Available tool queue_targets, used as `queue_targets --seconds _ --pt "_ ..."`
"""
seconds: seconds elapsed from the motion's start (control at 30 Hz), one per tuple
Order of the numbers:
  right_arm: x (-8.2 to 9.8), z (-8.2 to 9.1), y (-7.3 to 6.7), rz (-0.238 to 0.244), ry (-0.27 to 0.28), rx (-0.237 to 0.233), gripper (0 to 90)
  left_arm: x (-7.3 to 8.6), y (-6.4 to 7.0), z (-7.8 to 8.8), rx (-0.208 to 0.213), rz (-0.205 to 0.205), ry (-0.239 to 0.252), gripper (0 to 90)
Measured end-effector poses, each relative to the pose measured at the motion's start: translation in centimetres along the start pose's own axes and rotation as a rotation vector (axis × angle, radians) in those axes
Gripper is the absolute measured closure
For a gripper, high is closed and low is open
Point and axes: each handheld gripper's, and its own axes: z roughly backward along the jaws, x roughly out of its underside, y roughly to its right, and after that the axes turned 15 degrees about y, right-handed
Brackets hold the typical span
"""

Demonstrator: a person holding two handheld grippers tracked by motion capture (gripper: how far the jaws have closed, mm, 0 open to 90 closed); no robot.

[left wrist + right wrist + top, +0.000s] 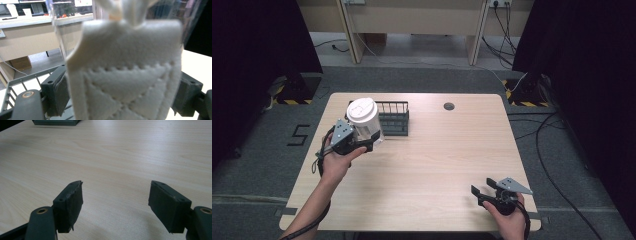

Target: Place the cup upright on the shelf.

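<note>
Filling the centre of the high view, a pale wooden table [427,165] stands on grey carpet, with desk legs and cables along the top edge and dark curtains at both sides. A dark wire rack [393,119] sits in the table's upper left. Just left of it, the left gripper [364,141] clamps a white lidded cup [363,120], raised and tilted. At lower right, well apart, the right gripper [482,189] rests low, jaws spread wide over bare wood.
</note>
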Motion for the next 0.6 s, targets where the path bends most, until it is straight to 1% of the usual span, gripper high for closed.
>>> queue_targets --seconds 0.6 --pt "0.01 -0.02 0.02 0.001 0.001 -0.001 28.1 -0.68 -0.63 -0.97 -0.018 -0.008 0.011 17.5"
